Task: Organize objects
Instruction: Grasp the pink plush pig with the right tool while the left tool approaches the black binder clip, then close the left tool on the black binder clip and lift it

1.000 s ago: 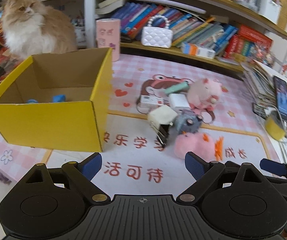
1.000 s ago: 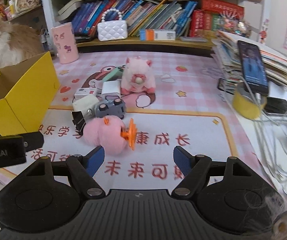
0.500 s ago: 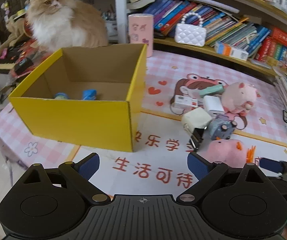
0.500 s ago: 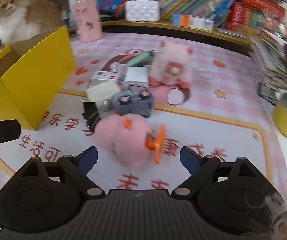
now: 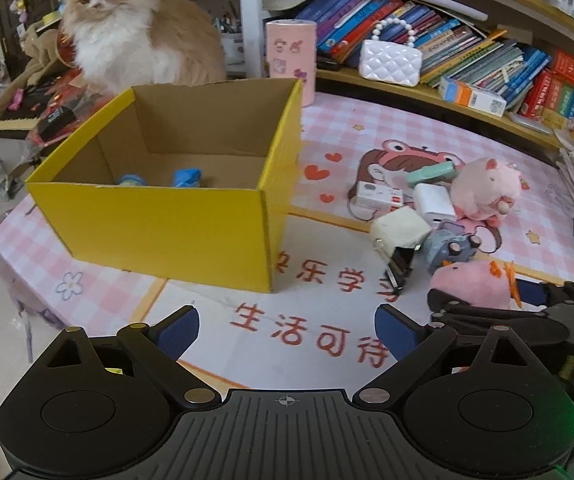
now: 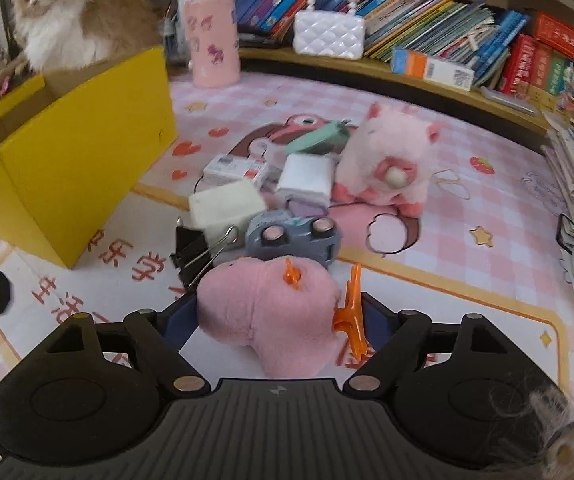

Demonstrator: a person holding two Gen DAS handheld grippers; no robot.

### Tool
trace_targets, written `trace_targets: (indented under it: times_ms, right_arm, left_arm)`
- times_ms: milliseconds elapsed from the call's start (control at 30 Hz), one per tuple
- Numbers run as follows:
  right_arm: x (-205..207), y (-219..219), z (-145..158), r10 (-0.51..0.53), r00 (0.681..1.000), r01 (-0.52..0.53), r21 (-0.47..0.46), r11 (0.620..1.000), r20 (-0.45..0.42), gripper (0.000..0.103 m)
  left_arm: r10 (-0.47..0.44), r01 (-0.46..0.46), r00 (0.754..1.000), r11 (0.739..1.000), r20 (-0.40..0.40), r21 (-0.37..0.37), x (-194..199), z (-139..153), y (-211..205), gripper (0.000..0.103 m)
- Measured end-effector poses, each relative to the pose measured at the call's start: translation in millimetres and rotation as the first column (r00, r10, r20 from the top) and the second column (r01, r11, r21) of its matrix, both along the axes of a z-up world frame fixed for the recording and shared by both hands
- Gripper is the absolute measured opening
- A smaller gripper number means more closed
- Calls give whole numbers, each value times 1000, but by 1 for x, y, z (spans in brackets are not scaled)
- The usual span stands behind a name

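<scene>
Right gripper [image 6: 277, 316]: jaws spread wide, with the pink plush toy [image 6: 271, 312] now sitting between the blue pads at lower centre of the right wrist view. A second earlier the toy lay well ahead of the fingertips; the gripper had advanced until the jaws bracketed it. No squeeze visible, so not yet a grasp. Judged: closing on the toy is the step in hand.

Left gripper [image 5: 287, 334]: jaws wide apart, holding nothing, low over the printed mat [image 5: 327, 332]. Its view had swung left across the last second, bringing the yellow box [image 5: 159, 224] from the left edge toward centre left. The box, the likely destination, already held two small blue items [image 5: 185, 176].

Other clutter stayed in a pile above the toy: toy car [image 6: 293, 238], binder clip [image 6: 195, 248], pink pig plush [image 6: 391, 164]. A cat [image 5: 127, 28] sat behind the box, upper left.
</scene>
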State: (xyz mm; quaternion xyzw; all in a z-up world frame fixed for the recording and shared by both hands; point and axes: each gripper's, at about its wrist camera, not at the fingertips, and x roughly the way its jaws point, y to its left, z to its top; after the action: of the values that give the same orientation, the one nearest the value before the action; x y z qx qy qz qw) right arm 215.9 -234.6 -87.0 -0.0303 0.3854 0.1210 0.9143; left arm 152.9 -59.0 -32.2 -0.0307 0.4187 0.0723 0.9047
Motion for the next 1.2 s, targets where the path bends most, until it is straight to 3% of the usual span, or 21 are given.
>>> trace_targets:
  times_ms: [300,433,500,600,700,967,1033,1200]
  right_arm:
    - [-30,-56,31,-222,975,221,14,975,31,81]
    - [-42,-77,38,-290,957,290,46,956,-1,82]
    - [-46,-81,40,-299,954,299,47,953,-3,82]
    - [-50,-82,41,-293,956,293,33,956,-2,82]
    - [-52,-82,40,-282,959,282,27,959,-8,82]
    - [-59,-79,40,-255,967,255,14,967,-15,81]
    - [-61,-78,39,-256,966,256,11,966,-20,81]
    - [-64,-79,38,-261,965,262,12,965,-28,81]
  left_arm:
    - [-140,140,990,989,3,-57,21,-15,-40,95]
    - [-192,191,981,981,-16,-30,37,-30,-58,70]
    - [-188,187,982,982,-27,-25,47,-39,-62,63]
    - [-171,171,985,985,-21,-19,62,-48,-65,62]
    - [-169,169,986,986,-12,-4,75,-55,-68,50]
    - [-172,172,985,984,-13,38,102,-78,-76,48]
    - [-176,176,984,984,4,37,102,-79,-76,39]
    - [-175,175,984,985,18,7,95,-68,-72,36]
